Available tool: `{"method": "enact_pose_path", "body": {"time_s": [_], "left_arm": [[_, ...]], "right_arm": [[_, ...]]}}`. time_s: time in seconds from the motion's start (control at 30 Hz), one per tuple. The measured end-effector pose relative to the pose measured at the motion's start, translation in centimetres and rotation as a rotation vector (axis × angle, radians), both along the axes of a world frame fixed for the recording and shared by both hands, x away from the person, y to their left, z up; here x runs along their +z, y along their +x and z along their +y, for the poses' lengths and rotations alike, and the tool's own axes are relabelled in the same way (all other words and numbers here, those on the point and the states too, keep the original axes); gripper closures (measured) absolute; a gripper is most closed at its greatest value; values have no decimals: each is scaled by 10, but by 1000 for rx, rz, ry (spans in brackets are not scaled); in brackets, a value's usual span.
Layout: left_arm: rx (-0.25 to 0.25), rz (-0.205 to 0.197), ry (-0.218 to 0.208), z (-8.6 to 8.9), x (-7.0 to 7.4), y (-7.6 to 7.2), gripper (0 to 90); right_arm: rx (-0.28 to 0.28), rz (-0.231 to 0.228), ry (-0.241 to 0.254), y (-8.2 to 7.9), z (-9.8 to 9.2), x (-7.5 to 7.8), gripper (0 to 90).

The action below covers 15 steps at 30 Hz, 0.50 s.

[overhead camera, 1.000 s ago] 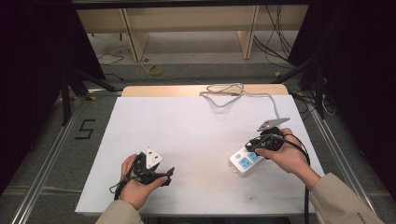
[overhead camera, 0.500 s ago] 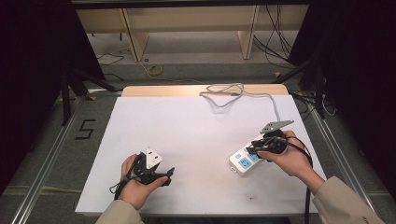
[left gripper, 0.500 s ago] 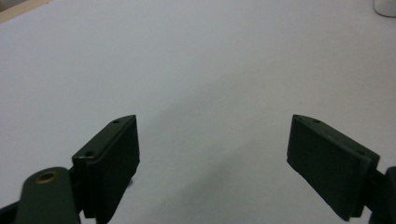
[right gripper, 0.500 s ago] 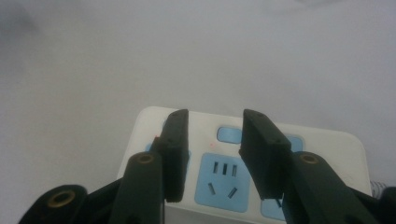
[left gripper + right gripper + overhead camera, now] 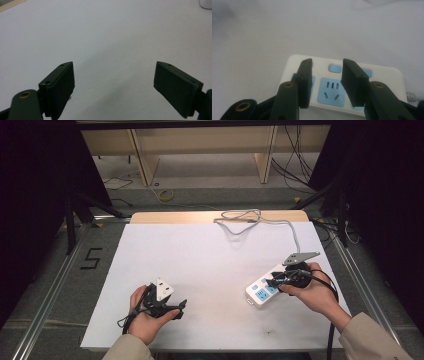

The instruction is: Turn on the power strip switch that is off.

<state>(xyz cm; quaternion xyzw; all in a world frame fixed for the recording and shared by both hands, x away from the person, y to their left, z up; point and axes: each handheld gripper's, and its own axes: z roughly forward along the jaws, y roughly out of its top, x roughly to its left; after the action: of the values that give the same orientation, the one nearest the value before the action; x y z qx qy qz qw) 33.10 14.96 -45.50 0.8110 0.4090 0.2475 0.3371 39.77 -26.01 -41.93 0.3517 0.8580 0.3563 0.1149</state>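
A white table [image 5: 200, 255] took up most of the high view, with a strip of bare wood along its far edge. On its right half, towards the near side, lay a white power strip [image 5: 261, 291] with blue socket faces, set at a slant, its grey cable [image 5: 260, 218] running away to the far edge and looping there.

The right gripper [image 5: 274, 281], held in the person's right hand [image 5: 312, 292], hovered over the far end of the power strip, its jaws pointing towards the table's left and down at the strip. In the right gripper view the right gripper [image 5: 325, 68] looked along the power strip [image 5: 332, 90] from just above: the two black jaws stood apart on either side of one blue socket face, with a small blue button just beyond their tips. The jaws had just been opening, to a middling gap, and nothing was clamped between the pads; whether the tips touched the strip's top could not be told.

The left gripper [image 5: 176, 306] rested in the left hand [image 5: 145, 315] at the near left of the table, well apart from the power strip. In the left gripper view the left gripper [image 5: 113, 63] had its jaws spread wide over bare white surface, holding nothing.
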Motion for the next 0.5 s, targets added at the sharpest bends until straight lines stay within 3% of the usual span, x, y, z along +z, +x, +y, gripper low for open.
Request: {"method": "enact_pose_path", "body": {"time_s": [0.5], "left_arm": [[1, -1, -1, 0, 0, 0, 166]], "right_arm": [[-1, -16, 24, -9, -6, 3, 604]]}}
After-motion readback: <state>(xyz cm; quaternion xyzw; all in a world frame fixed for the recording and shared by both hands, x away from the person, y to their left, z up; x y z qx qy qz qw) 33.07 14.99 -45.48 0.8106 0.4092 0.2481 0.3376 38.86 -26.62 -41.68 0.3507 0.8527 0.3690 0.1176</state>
